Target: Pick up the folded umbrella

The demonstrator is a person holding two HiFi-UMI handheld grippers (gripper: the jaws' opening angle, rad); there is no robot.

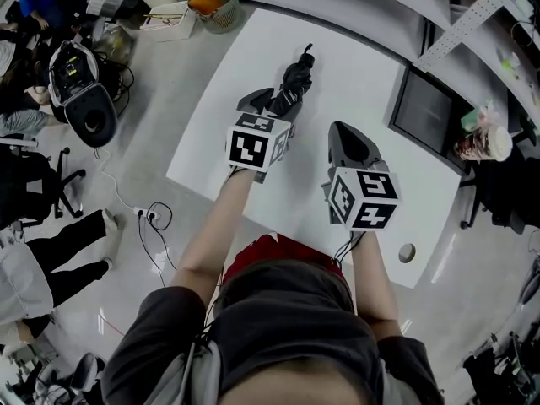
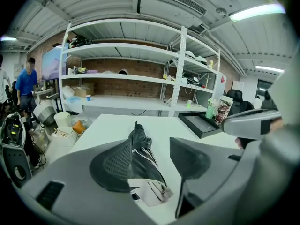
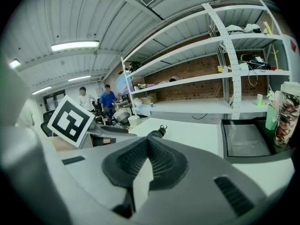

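Left gripper view is showing the left gripper (image 2: 151,163) with its jaws standing wide apart and gripping nothing. The folded umbrella (image 2: 139,149) is lying on the white table (image 2: 108,125) between them, nearer the left jaw. Its long axis is running straight ahead along the jaws, with the narrow end pointing away. The right gripper (image 3: 147,150) is holding its jaws together, empty, and the umbrella is lying ahead of them, slightly left.
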